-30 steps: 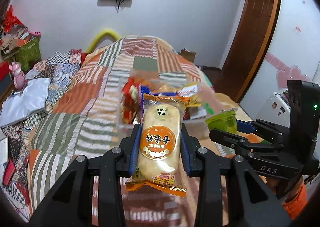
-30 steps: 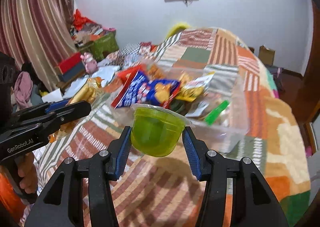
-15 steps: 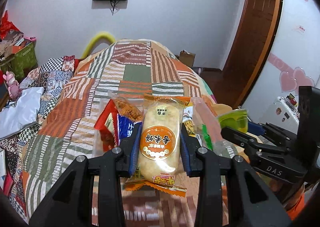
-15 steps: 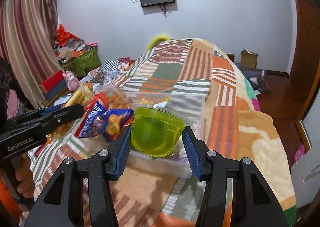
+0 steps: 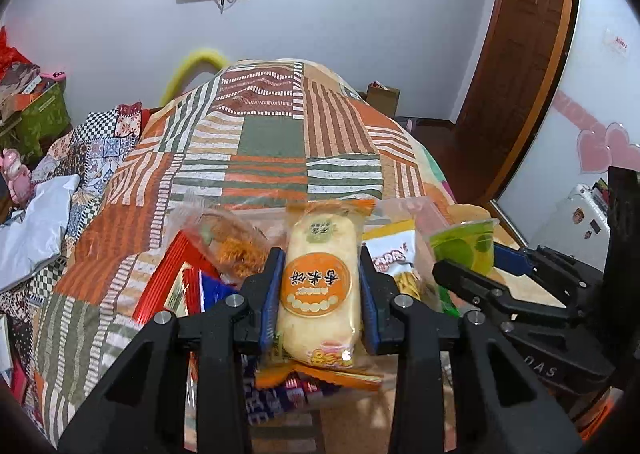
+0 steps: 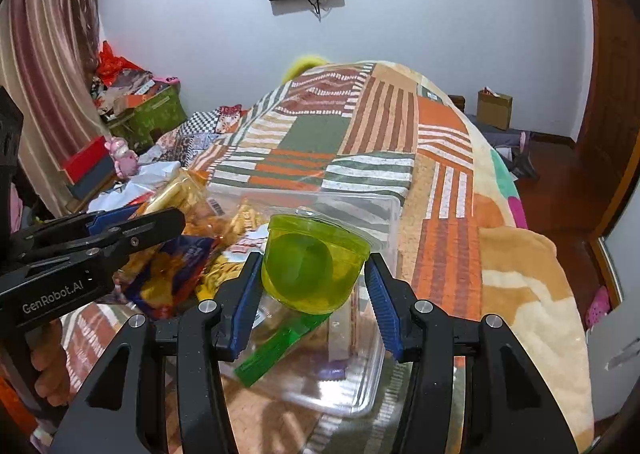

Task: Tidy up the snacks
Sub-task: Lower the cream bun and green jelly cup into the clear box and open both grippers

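Each black claw (image 5: 319, 296) has blue ribbed pads (image 6: 244, 302), silver screws and white lettering.

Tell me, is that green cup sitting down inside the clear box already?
No, the green jelly cup is gripped between the right gripper pads, above the clear box.
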`<state>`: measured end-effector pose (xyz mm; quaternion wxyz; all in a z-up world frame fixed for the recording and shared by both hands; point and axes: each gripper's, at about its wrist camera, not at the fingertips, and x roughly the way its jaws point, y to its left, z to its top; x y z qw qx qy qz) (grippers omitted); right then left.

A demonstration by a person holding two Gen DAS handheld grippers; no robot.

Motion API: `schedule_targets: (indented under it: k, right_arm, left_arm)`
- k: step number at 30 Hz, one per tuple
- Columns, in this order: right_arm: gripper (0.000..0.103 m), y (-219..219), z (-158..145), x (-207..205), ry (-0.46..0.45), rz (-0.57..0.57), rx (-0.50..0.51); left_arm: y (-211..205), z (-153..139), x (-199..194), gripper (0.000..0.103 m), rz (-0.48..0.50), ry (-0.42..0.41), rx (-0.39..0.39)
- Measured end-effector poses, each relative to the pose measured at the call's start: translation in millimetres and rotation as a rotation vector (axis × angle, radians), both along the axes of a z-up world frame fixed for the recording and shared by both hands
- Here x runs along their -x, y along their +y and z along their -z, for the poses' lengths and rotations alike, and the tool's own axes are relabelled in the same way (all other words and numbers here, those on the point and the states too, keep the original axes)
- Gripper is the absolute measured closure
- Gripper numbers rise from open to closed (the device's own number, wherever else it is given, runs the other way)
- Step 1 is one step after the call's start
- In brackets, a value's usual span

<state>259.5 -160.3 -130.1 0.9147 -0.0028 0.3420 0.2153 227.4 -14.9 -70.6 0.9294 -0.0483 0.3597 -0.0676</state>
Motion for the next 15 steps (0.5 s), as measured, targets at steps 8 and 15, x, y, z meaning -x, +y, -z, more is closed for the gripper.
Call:
schedule_targets:
  k: [8,15]
  right_arm:
    - [0.055,6.7,5.9,-7.4,0.016,-0.004,0.027]
    - [0.054,7.2,1.1,-6.6,0.004,0.003,0.050]
  left_arm:
    - [-5.4,9.1,-9.4,0.069,0.016,0.016,-0.010]
    - [-8.2,6.8,-3.6,0.053,0.023,0.005,-0.020]
